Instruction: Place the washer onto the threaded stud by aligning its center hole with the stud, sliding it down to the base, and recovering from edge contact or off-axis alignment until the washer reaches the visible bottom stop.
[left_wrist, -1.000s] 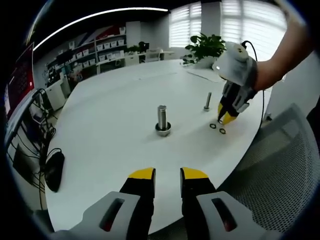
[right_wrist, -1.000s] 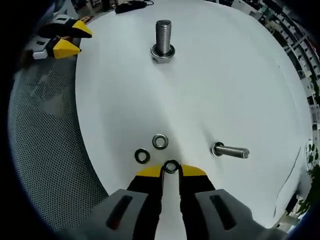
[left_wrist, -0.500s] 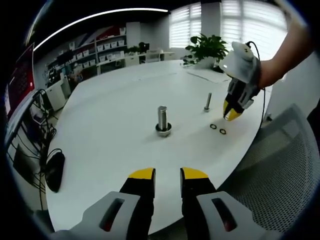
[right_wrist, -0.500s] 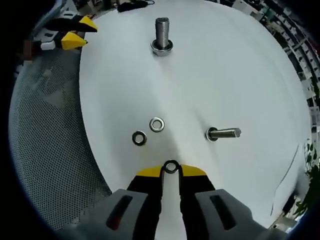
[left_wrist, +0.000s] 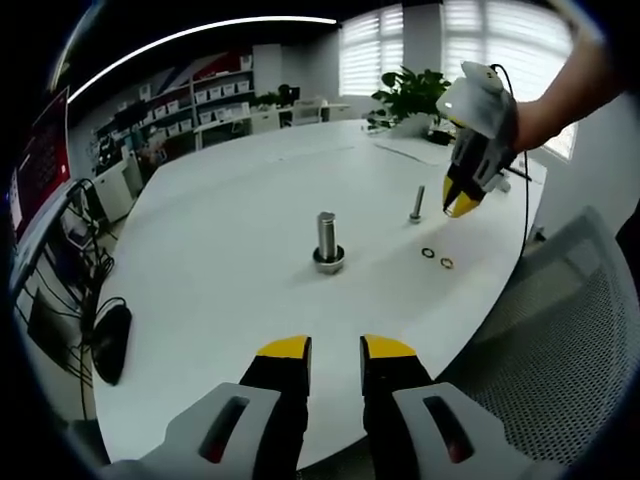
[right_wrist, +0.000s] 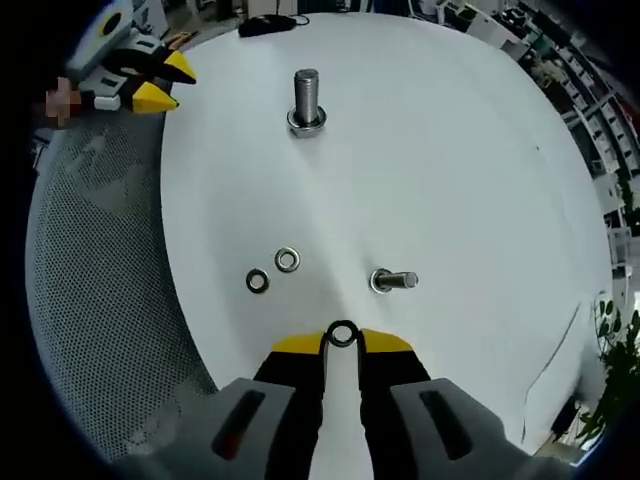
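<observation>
- One dark ring-shaped washer (right_wrist: 342, 334) sits pinched between the yellow tips of the right gripper (right_wrist: 342, 342), held above the table (right_wrist: 450, 160).
- Two more washers (right_wrist: 272, 271) lie flat on the smooth white top, beside a small upright bolt (right_wrist: 392, 281).
- The thick, metallic threaded stud (right_wrist: 305, 100) stands on its hex base, well apart.
- The left gripper (left_wrist: 335, 349) hovers near the table's edge with a narrow gap between its tips, holding nothing.
- Shelves, blinds and a plant (left_wrist: 415, 95) line the room.

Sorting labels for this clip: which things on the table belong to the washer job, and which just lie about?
Job:
- washer held in the right gripper
- large threaded stud standing upright

Lying about:
- two spare washers on the table
- smaller bolt
- computer mouse
- left gripper, idle
</observation>
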